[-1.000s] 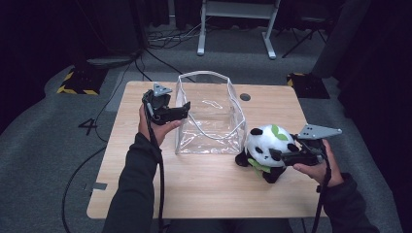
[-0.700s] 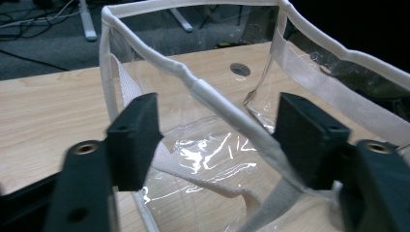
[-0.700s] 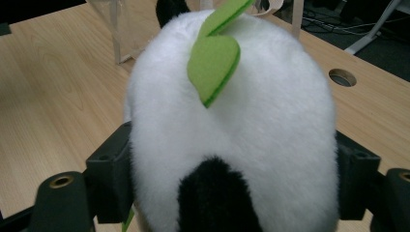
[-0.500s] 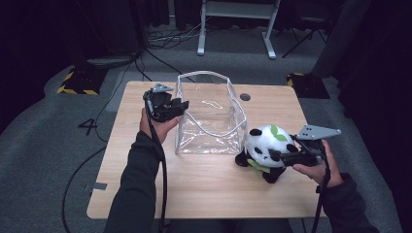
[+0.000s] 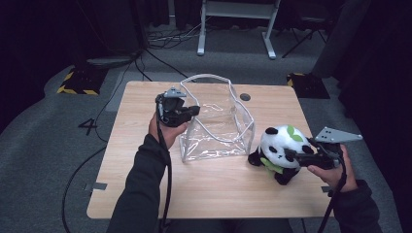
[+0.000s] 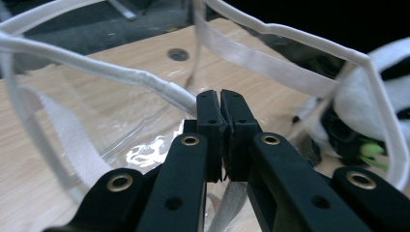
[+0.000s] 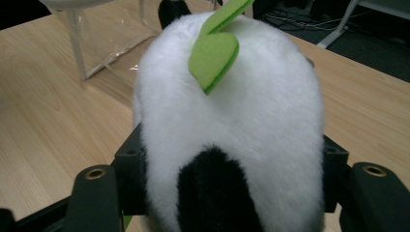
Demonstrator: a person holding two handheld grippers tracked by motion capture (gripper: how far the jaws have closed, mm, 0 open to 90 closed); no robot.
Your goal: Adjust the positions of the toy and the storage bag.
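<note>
The left claw point(image 5: 187, 112) is pinched tight on the white-trimmed rim of the clear plastic bag point(image 5: 216, 124) standing mid-desk, while the right claw point(image 5: 291, 156) squeezes the fluffy black-and-white panda toy point(image 5: 282, 148) just right of the bag, low over the pale wooden desk point(image 5: 145, 184). To do this well I'd keep that rim pulled up and outward so the mouth stays wide, then lift the panda clear over the near edge before lowering it in. The left gripper view shows the jaws biting the trim point(image 6: 159, 87) — from above that is hard to make out — and the right gripper view shows the green felt leaf point(image 7: 215, 53) and both jaws sunk into the fur.
</note>
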